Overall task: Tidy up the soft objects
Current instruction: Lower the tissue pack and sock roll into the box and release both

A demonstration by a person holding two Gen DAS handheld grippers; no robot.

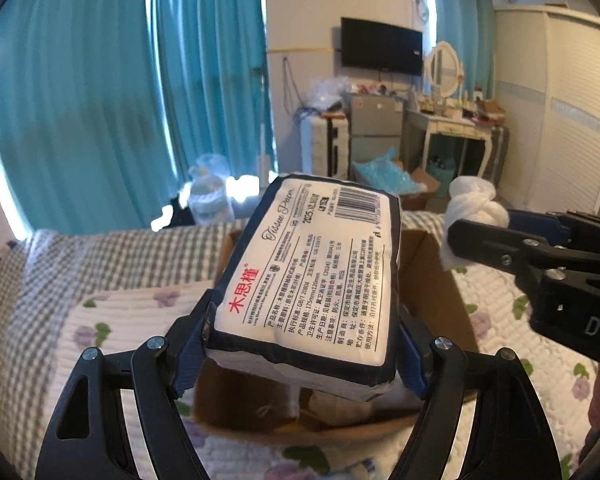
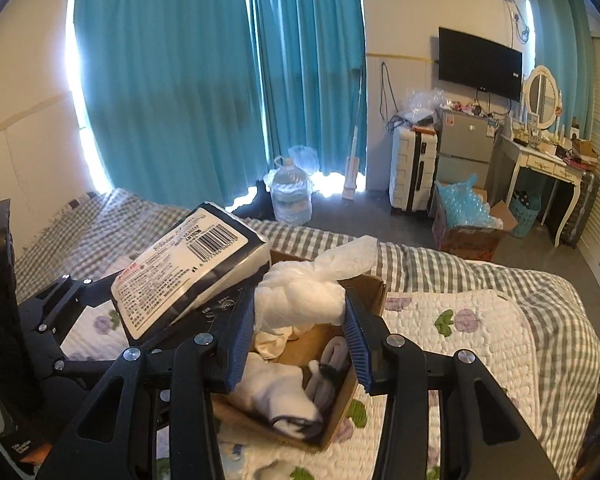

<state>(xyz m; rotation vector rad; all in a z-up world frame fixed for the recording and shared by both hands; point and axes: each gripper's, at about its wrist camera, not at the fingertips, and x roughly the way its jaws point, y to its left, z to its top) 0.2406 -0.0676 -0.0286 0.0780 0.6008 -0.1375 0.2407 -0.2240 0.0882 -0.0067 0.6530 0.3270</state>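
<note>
My left gripper (image 1: 300,344) is shut on a white and navy tissue paper pack (image 1: 308,276) and holds it tilted above an open cardboard box (image 1: 432,280) on the bed. My right gripper (image 2: 300,324) is shut on a white plastic-wrapped soft bundle (image 2: 300,296) over the same box (image 2: 340,412), which holds white and dark socks (image 2: 284,392). The tissue pack shows in the right wrist view (image 2: 188,268) at left. The right gripper with its bundle (image 1: 474,204) shows at right in the left wrist view.
The box sits on a floral quilt (image 2: 460,344) over a grey checked bed sheet (image 2: 440,264). Beyond the bed are teal curtains (image 2: 180,80), a water jug (image 2: 292,192), a white suitcase (image 2: 412,168), a small fridge (image 2: 464,148) and a dressing table (image 2: 548,160).
</note>
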